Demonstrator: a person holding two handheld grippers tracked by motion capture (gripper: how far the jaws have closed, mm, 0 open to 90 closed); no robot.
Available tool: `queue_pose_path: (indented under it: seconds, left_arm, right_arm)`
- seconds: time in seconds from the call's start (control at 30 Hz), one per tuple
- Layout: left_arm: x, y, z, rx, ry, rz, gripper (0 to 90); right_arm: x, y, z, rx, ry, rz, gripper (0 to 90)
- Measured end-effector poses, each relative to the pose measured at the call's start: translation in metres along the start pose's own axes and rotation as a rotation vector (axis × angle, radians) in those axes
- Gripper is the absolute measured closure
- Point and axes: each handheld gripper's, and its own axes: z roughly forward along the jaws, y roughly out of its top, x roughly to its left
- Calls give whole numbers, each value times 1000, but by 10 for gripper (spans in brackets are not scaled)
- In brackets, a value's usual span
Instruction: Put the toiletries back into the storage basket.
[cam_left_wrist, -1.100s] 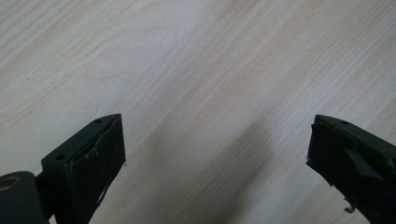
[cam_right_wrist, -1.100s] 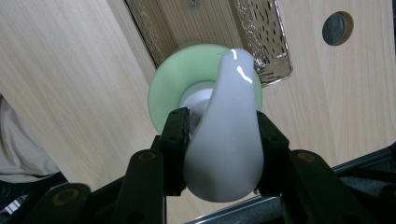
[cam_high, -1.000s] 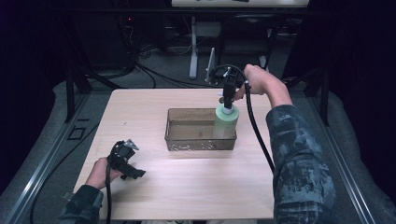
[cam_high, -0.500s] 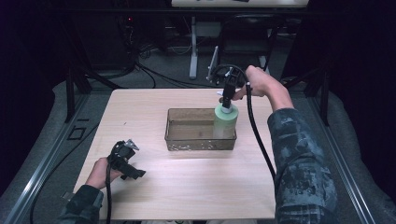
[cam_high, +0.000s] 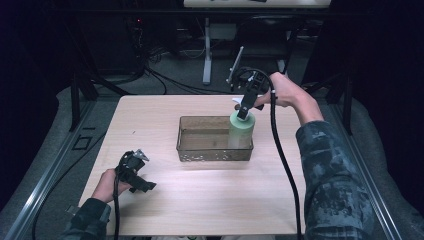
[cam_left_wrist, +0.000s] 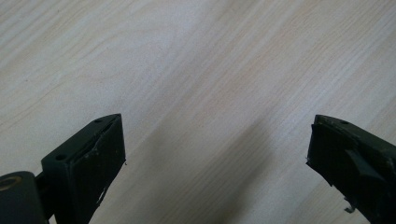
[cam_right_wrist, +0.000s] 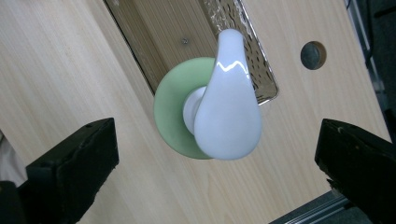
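The right hand-held gripper (cam_high: 246, 111) hangs above the green bottle (cam_high: 241, 131), jaws now spread clear of its white pump head (cam_right_wrist: 229, 100); a second ago they sat lower on it. The release looks complete. The bottle stands upright, long axis vertical, in the clear tray (cam_high: 200, 152) at mid-desk (cam_high: 150, 115). The left hand-held gripper (cam_high: 135, 175), jaws spread, rests near the front-left corner.
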Motion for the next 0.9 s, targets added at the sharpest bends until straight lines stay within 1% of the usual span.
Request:
queue_pose_path:
  seconds: [0.03,0.07,0.1,0.13,0.2,0.23,0.33,0.5,0.67,0.77,0.83,0.9]
  left_arm:
    - [0,0,0,0,0,0,42]
    - [0,0,0,0,1,-1,42]
    - [0,0,0,0,2,0,42]
    - [0,0,0,-1,2,1,42]
    - [0,0,0,-1,4,-1,42]
    - [0,0,0,0,4,-1,42]
    - [-1,0,0,3,5,3,42]
    - [-1,0,0,4,6,2,42]
    - [-1,0,0,3,11,2,42]
    - [-2,1,1,8,6,4,42]
    - [-3,1,2,9,9,5,42]
    - [-2,1,2,11,9,4,42]
  right_arm:
    - [2,-2,-2,-7,-9,-2,0]
    - [4,-4,-3,-17,-5,7,0]
    - [5,-6,-5,-31,-13,-1,0]
    - [7,-8,-7,-38,-25,1,0]
    - [11,-14,-8,-59,-26,6,0]
    - [13,-17,-9,-58,-34,12,0]
    - [19,-28,-8,-71,-48,21,0]
    - [27,-50,-3,-99,-56,44,0]
    - [32,-76,2,-157,-61,87,0]
    - [37,-95,5,-205,-60,125,0]
    - [42,-107,10,-228,-58,148,0]
    - [47,-117,18,-237,-62,165,0]
